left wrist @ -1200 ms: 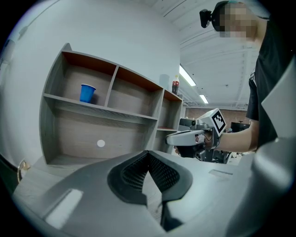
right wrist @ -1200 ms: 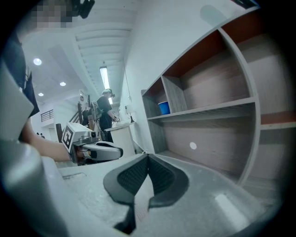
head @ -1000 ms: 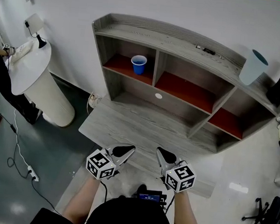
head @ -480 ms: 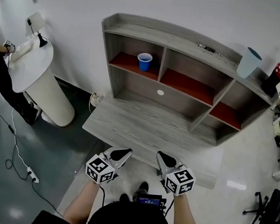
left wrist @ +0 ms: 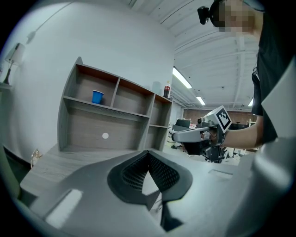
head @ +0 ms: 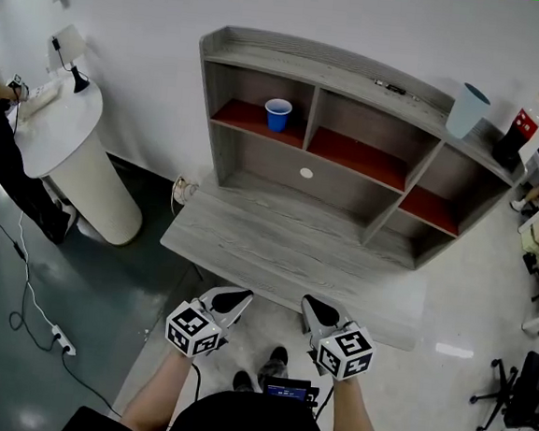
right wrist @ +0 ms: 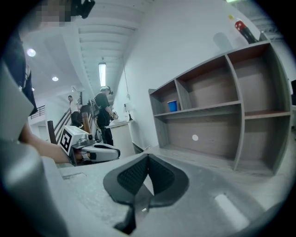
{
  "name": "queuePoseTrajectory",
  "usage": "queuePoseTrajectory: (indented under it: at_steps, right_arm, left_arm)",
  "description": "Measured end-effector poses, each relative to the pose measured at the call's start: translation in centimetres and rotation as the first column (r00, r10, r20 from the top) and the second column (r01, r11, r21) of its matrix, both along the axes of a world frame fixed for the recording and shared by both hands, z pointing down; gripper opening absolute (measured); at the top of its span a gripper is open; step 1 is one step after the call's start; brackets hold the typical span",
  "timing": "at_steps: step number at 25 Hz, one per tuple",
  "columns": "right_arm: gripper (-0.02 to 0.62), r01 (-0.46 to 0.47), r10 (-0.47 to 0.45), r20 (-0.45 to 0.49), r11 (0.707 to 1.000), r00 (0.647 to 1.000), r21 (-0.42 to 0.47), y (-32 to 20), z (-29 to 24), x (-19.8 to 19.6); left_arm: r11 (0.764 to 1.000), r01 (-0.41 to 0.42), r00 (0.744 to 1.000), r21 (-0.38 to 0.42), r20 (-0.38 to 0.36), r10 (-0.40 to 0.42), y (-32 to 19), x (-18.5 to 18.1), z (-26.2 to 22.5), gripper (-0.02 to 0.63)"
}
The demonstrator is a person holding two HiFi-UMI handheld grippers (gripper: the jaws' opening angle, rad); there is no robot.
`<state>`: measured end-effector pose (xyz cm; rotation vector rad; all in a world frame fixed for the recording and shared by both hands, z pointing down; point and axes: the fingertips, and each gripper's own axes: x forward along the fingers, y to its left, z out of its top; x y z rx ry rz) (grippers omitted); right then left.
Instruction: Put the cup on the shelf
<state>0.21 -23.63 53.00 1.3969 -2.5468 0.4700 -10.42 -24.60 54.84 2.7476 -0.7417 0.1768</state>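
The blue cup point(head: 277, 114) stands upright in the upper left compartment of the grey shelf point(head: 352, 79). The left gripper point(head: 234, 300) and right gripper point(head: 316, 309) hang side by side at the desk's point(head: 248, 246) near edge, well apart from the cup. Both are clenched, jaws together on nothing.

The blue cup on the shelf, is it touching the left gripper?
Apart. The head view shows the blue cup standing in the shelf's left compartment, while the left gripper is far from it, before the desk.
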Motion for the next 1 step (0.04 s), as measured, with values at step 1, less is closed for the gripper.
queuePoseTrajectory:
  at_steps: [1]
  right_arm:
    - [-0.003, -0.003, 0.003, 0.0, 1.0, 1.0, -0.001, 0.27, 0.05, -0.09]
  left_arm:
    - [1.0, 0.001, 1.0, 0.0, -0.001, -0.001, 0.22, -0.16, 0.05, 0.003]
